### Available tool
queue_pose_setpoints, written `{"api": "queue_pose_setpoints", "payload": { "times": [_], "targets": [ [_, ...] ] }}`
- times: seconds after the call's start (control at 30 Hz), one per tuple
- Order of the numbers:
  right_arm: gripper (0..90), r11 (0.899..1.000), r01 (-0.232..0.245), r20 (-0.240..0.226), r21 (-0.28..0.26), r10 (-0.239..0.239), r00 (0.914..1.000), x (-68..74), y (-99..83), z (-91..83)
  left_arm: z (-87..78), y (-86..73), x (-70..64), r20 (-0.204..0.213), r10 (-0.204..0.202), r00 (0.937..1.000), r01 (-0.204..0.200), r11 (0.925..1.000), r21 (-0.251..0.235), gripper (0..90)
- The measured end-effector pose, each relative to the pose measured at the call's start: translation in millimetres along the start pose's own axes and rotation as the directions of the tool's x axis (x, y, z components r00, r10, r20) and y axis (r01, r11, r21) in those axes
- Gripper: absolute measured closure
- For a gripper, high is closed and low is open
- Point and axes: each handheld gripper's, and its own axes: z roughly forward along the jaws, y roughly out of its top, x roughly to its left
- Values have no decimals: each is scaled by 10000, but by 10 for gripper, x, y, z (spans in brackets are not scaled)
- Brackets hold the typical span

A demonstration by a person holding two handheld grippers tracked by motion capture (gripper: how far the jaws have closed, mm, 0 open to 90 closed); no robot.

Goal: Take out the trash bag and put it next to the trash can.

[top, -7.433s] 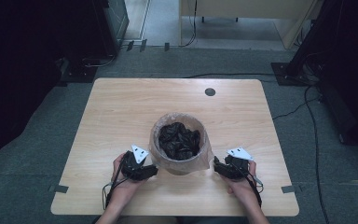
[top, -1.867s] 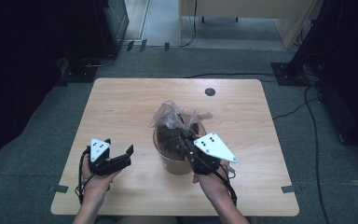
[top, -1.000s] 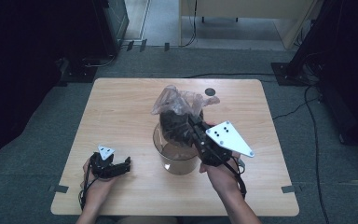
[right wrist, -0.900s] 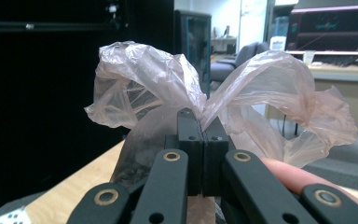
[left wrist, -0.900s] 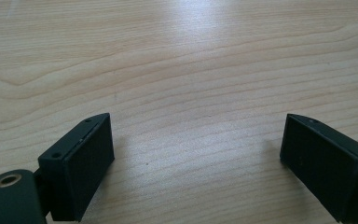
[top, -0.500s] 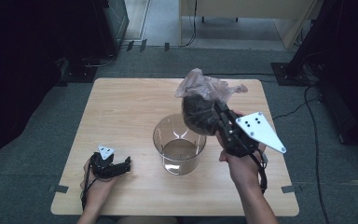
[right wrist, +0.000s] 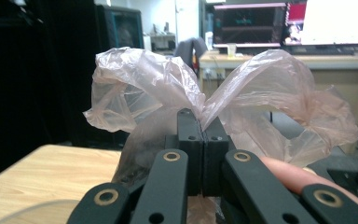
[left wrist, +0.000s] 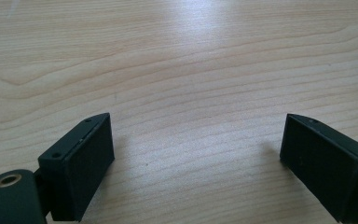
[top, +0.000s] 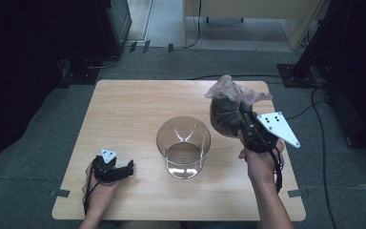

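The right hand-held gripper (top: 242,113), jaws pinching the bag (top: 226,110) at its neck, has carried it out of the bin (top: 183,145) and now holds it aloft to the bin's right. The bin stands empty on the surface (top: 133,102), so removal looks complete; the left hand-held gripper (top: 124,168) rests there, jaws spread.

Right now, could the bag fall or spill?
It might. The right gripper pinches only the thin gathered top of the plastic bag, and the dark load hangs below, so the film could slip or tear. The bag also hangs near the clear bin; a swing could tip it.
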Motion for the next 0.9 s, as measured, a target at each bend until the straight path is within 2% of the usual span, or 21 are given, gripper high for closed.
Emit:
{"api": "queue_pose_setpoints", "payload": {
  "times": [0.17,0.4,0.6,0.77,0.83,0.9],
  "targets": [
    [900,9988,-22,342,487,5,9994,-91,-210,194,0,0,0,-4,5,10000,-5,10000,-6,92],
    [900,9939,-337,500,1046,286,9983,-162,-505,511,1,0,0,3,-8,10000,8,10000,-12,92],
    [900,9902,-173,276,1384,136,9995,-70,-690,802,1,0,0,4,-9,10000,9,10000,-17,92],
    [900,9937,141,-292,1112,-109,9995,86,-769,960,0,0,0,7,-1,10000,1,10000,-7,92],
    [900,9931,62,-436,1171,-11,9990,111,-813,1020,-1,0,1,2,12,10000,-12,10000,6,92],
    [900,9889,-91,-427,1483,156,9990,100,-882,1081,0,0,1,0,7,10000,-7,10000,0,92]
  ]
}}
